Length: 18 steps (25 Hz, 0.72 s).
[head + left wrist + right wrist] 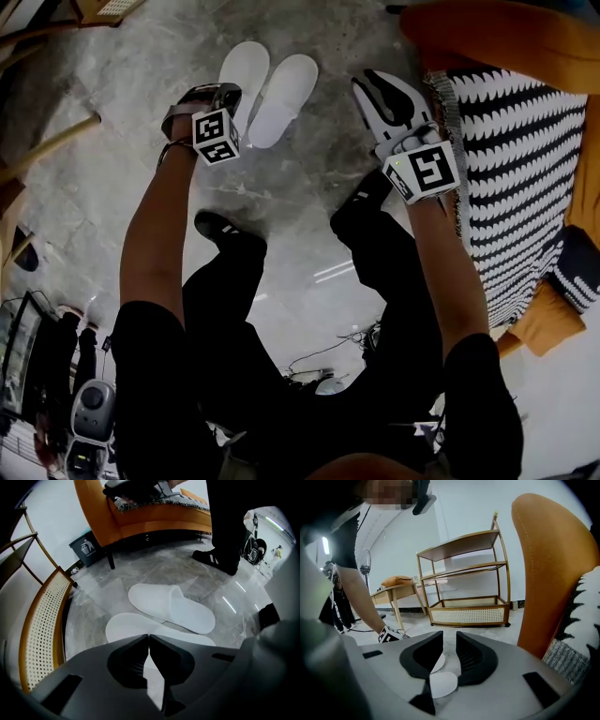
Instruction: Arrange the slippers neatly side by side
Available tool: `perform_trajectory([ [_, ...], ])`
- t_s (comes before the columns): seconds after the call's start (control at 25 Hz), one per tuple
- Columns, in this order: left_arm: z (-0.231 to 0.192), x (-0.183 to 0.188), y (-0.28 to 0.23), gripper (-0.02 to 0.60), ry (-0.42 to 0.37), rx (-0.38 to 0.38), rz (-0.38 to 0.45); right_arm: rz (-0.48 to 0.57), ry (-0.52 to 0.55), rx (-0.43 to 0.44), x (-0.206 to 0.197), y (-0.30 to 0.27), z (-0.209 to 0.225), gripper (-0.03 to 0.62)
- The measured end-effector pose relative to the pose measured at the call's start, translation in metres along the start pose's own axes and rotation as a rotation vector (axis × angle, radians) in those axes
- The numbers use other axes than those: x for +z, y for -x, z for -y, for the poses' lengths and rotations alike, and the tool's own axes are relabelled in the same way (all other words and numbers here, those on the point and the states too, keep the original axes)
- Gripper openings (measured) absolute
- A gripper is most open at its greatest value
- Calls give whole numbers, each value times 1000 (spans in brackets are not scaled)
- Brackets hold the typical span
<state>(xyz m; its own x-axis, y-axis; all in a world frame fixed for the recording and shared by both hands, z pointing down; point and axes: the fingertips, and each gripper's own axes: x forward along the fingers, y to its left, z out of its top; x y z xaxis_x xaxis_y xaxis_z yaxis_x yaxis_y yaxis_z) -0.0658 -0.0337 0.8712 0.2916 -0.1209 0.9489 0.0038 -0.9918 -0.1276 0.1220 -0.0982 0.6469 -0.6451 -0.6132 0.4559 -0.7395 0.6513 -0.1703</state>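
While the two white slippers [281,94] lie side by side on the grey marble floor [122,122], my left gripper [149,637] hangs just over one, jaws shut on nothing. My right gripper [449,637], jaws apart and empty, sits to their right beside the orange chair [548,564].

Overhead, low views; slippers [281,94] seemingly common

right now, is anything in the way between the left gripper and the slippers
Nothing visible. The shut left gripper points down right at the nearer slipper, with only bare floor around it. The other slipper lies just beyond, beside the first.
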Motion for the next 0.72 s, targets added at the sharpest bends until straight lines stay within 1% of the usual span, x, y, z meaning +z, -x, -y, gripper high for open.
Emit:
perform_trajectory([
  [0.08,-1,4,-5,23,-10,3,2,3,2,-3,-1,0,3,103],
  [0.24,2,6,-13,24,-69,7,-14,3,7,-11,0,1,7,103],
  [0.4,5,6,-15,25,-112,10,-30,3,3,-15,0,4,9,103],
  [0.56,1,13,-16,25,-188,24,-24,4,4,-15,1,3,9,103],
  [0.64,-1,17,-16,25,-194,22,-17,5,3,-16,1,3,9,103],
  [0.72,0,18,-18,25,-180,14,-18,4,-1,-14,1,3,9,103],
])
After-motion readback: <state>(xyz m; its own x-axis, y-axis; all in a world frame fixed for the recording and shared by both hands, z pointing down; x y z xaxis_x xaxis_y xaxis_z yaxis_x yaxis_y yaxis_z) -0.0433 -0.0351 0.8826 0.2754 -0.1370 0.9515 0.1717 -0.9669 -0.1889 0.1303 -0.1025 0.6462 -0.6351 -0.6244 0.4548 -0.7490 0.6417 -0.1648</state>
